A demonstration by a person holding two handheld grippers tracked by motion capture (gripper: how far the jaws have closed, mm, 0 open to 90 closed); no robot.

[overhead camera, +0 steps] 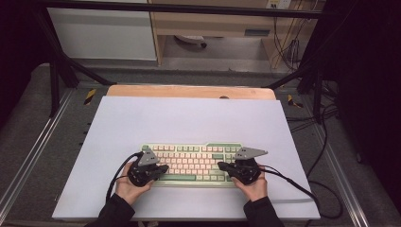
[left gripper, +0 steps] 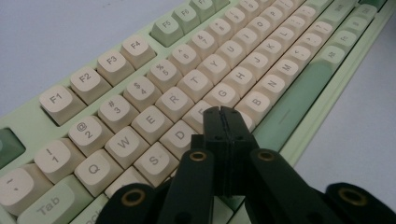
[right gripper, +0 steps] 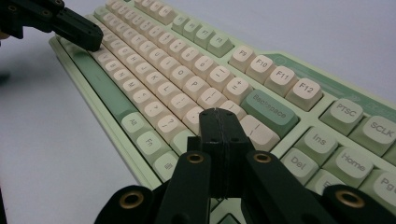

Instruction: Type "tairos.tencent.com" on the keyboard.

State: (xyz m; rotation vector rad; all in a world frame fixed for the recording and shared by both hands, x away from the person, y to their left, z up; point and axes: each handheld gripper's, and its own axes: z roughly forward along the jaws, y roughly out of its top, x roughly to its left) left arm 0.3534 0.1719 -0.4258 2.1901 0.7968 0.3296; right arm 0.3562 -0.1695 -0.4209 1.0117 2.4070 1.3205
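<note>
A pale green keyboard (overhead camera: 193,161) with cream keys lies flat near the white mat's front edge

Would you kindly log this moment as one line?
left claw shut over keyboard near F | right claw shut near Enter | keyboard on white mat

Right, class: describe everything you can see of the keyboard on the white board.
The keyboard has a pale green, plastic-looking case, cream keycaps, and darker green space bar and Backspace. It lies flat near the front of the white board. The left gripper and right gripper, jaws shut, hang over its two ends; contact cannot be told.
</note>
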